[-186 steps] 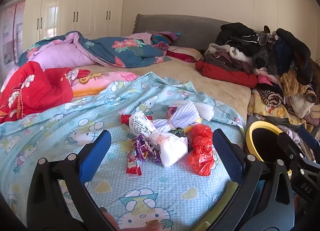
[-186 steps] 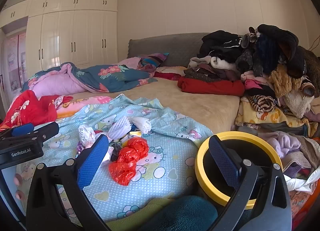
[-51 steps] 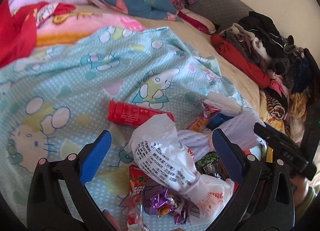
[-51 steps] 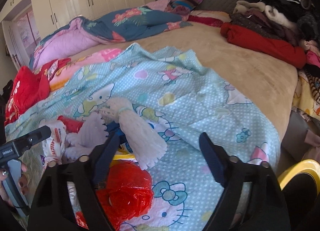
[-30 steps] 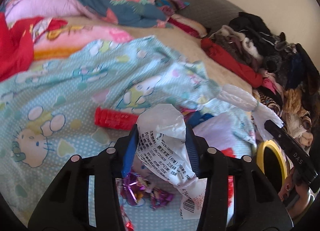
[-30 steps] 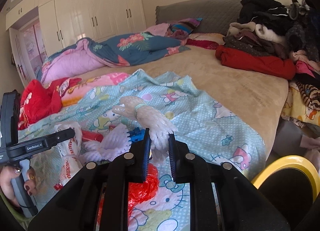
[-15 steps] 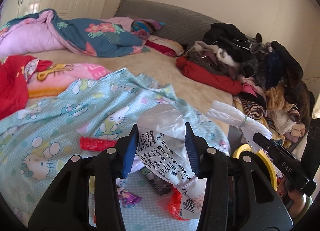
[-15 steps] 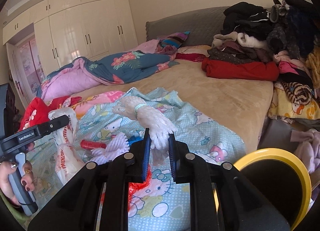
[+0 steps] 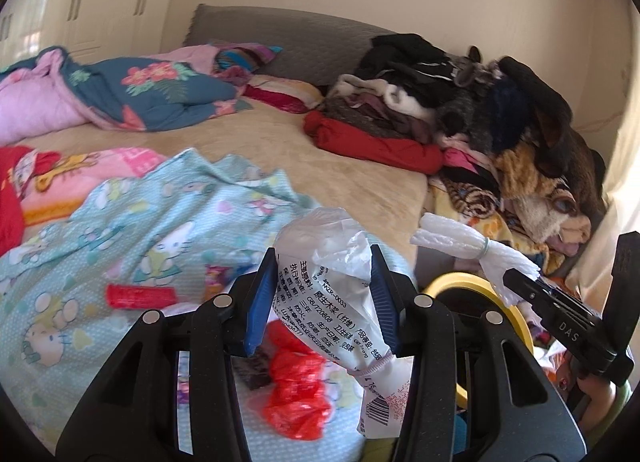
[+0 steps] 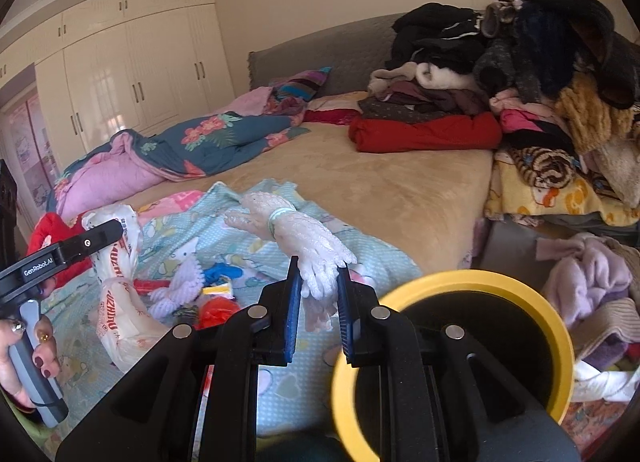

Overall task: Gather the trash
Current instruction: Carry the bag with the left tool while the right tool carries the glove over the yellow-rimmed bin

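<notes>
My left gripper (image 9: 322,262) is shut on a white printed plastic package (image 9: 332,294), lifted above the blue cartoon sheet (image 9: 120,229). My right gripper (image 10: 318,276) is shut on a white foam net bundle (image 10: 296,234) tied with a green band; the same foam net bundle (image 9: 460,242) shows at the right of the left wrist view. A yellow-rimmed black bin (image 10: 460,326) stands beside the bed, just right of the right gripper. On the sheet lie a red plastic bag (image 9: 298,390), a red wrapper (image 9: 140,296) and several other scraps.
A tall pile of clothes (image 10: 520,81) fills the right side of the bed. Folded quilts (image 9: 120,93) lie at the far left near white wardrobes (image 10: 132,81). More laundry (image 10: 588,290) sits right of the bin. A hand (image 10: 24,358) holds the left gripper's handle.
Both grippers closed on their items and lifted off the sheet, moving right toward the yellow-rimmed bin. The package and foam net now hang in the air.
</notes>
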Action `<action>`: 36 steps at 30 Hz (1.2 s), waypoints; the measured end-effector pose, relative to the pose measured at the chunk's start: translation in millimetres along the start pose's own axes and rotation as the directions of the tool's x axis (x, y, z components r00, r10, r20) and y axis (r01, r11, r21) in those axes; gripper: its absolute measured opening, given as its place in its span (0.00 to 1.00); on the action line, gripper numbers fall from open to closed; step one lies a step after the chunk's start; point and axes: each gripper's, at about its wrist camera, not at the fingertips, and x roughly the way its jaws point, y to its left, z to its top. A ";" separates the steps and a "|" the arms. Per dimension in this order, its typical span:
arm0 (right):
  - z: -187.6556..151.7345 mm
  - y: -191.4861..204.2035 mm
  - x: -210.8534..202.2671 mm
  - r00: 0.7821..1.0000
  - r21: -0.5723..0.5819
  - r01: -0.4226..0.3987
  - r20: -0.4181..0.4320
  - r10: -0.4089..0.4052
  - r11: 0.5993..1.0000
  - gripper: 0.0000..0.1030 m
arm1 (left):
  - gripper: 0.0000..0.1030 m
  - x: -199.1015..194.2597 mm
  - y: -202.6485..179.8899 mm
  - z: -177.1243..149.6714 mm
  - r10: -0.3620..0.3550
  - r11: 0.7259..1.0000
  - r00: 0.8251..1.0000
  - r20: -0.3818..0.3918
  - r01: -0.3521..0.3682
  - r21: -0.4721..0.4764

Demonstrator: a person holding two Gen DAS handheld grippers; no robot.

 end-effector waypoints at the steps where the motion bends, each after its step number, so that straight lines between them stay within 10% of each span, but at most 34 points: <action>1: -2.2 -5.0 -2.9 1.000 0.005 0.011 -0.002 -0.011 1.000 0.16 | 0.36 1.8 -7.9 -0.5 -0.010 1.000 1.000 -0.001 0.010 0.014; 32: -56.4 -141.7 -26.7 0.943 0.228 0.307 -0.204 -0.263 0.924 0.18 | 0.37 107.6 -160.4 -49.0 -0.139 0.961 0.983 -0.123 0.164 0.225; 36: -61.5 -147.7 -23.2 0.937 0.245 0.322 -0.223 -0.270 0.914 0.40 | 0.42 119.1 -161.8 -53.3 -0.184 0.958 0.971 -0.150 0.211 0.192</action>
